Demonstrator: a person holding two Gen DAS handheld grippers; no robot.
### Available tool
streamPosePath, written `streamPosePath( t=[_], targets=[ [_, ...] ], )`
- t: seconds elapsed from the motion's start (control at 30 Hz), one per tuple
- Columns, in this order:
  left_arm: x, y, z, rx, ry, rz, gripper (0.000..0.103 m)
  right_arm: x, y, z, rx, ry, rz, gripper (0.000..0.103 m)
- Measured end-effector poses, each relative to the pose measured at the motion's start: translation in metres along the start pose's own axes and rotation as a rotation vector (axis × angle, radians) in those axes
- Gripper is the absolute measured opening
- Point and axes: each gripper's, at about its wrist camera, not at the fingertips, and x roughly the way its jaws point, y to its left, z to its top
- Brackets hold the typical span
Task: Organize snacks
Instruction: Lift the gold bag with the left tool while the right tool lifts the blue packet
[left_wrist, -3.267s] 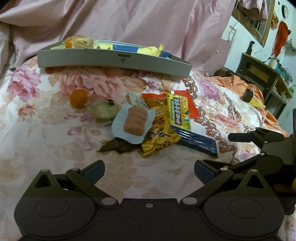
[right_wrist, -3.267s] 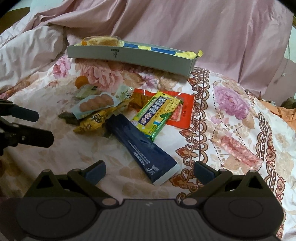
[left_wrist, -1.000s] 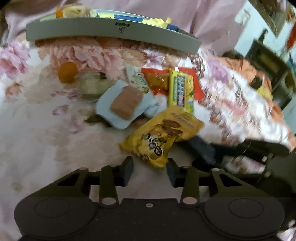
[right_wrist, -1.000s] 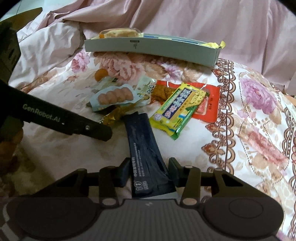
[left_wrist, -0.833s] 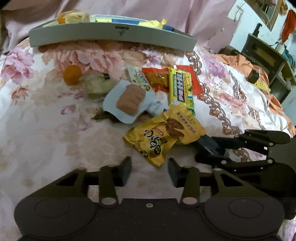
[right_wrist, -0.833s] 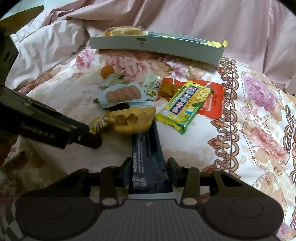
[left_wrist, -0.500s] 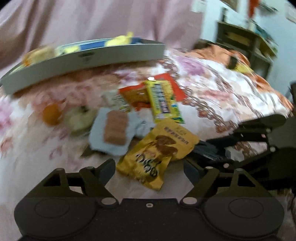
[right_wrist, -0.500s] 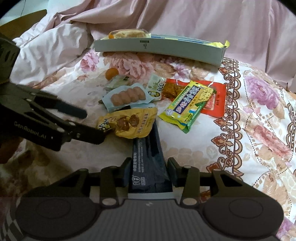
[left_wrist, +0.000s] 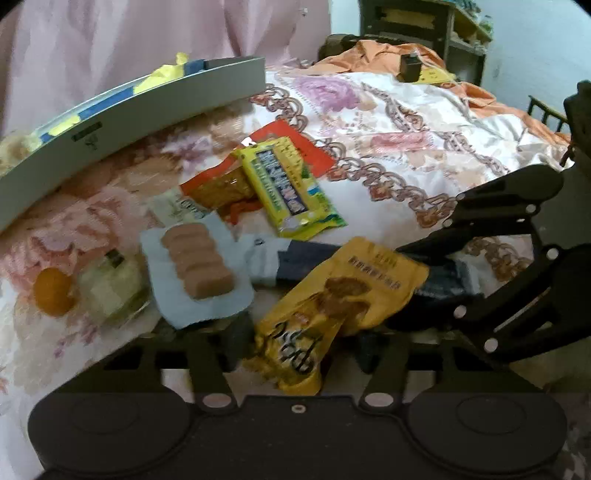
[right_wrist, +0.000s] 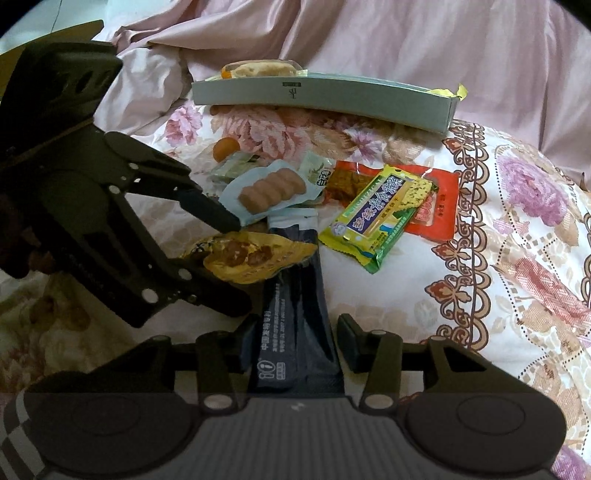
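Observation:
Snacks lie in a pile on a floral bedspread. My left gripper (left_wrist: 299, 341) is closed onto a yellow snack bag (left_wrist: 332, 306), also seen in the right wrist view (right_wrist: 255, 258). My right gripper (right_wrist: 297, 338) is shut on a dark blue packet (right_wrist: 295, 317), which runs under the yellow bag (left_wrist: 306, 258). Behind lie a pale blue pack of brown cakes (left_wrist: 197, 266), a yellow-green cracker pack (left_wrist: 288, 184) on a red packet (left_wrist: 295, 144), a green-white sweet (left_wrist: 110, 288) and a small orange fruit (left_wrist: 53, 291). A long grey tray (right_wrist: 325, 101) holding several snacks stands at the back.
Pink bedding (right_wrist: 406, 40) rises behind the tray. An orange cloth (left_wrist: 388, 59) and a dark shelf unit (left_wrist: 417, 22) are at the far right of the left wrist view. Bare bedspread (right_wrist: 517, 258) stretches to the right of the pile.
My left gripper opened briefly, then closed again on the yellow bag, swinging so the tray now sits left. My right gripper stays shut on the blue packet.

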Motion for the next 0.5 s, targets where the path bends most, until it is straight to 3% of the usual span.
streamPosePath(
  t=[0.1, 0.43, 0.5],
  targets=[
    [-0.007, 0.001, -0.007, -0.034, -0.003, 0.003, 0.046, 0.000, 0.001, 0.000, 0.002, 0.001, -0.005, 0.051],
    [-0.040, -0.014, -0.036, -0.088, 0.040, 0.067, 0.046, -0.002, 0.009, 0.001, -0.011, 0.010, -0.011, 0.045],
    [-0.043, -0.015, -0.038, -0.089, 0.042, 0.081, 0.051, -0.003, 0.012, 0.001, -0.017, 0.010, -0.005, 0.045]
  ],
)
